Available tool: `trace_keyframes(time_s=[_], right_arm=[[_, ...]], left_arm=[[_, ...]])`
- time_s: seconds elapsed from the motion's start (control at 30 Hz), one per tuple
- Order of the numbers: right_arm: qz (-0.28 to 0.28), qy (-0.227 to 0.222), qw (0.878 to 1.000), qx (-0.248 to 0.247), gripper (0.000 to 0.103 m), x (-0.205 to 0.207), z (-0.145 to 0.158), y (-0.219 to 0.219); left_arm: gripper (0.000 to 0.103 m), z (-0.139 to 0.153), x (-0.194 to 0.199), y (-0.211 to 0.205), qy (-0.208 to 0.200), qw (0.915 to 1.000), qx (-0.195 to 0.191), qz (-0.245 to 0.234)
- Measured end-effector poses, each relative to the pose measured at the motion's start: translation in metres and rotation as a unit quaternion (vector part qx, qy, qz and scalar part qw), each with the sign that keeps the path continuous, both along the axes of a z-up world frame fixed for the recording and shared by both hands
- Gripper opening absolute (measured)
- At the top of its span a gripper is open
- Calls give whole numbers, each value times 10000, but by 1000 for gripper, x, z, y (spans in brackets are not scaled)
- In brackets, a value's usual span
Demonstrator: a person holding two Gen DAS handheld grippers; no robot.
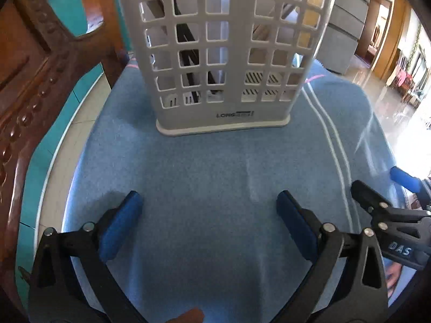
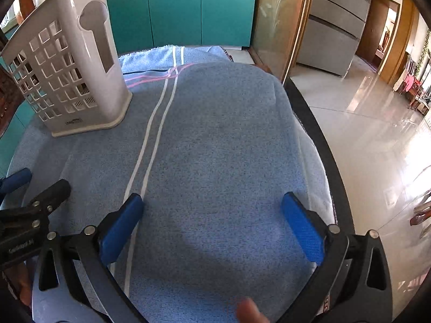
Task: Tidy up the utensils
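Blue towel (image 1: 204, 167) | white utensil basket (image 1: 226, 53) upright, ahead of left gripper (image 1: 208, 210), spread | right gripper (image 2: 212, 210) spread, empty

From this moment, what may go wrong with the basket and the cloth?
1. The white utensil basket is tall on a narrow base; a push from the open left gripper may tip it.
2. The blue towel can slide or bunch under it.
3. The right gripper, also open and empty, is close beside the left; they may collide.
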State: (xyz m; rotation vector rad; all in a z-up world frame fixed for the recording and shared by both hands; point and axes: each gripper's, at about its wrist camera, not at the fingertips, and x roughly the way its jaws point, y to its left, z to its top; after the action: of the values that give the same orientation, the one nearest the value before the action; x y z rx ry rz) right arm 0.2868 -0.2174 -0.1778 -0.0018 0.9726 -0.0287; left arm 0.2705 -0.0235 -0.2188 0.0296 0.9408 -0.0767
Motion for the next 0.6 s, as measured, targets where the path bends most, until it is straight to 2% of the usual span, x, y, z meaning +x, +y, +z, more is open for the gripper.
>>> trace_keyframes(time_s=[0.6], right_arm=[[4, 3, 10000, -2, 101, -1, -2, 2]], left_arm=[[101, 2, -1, 2, 1, 10000, -4, 3]])
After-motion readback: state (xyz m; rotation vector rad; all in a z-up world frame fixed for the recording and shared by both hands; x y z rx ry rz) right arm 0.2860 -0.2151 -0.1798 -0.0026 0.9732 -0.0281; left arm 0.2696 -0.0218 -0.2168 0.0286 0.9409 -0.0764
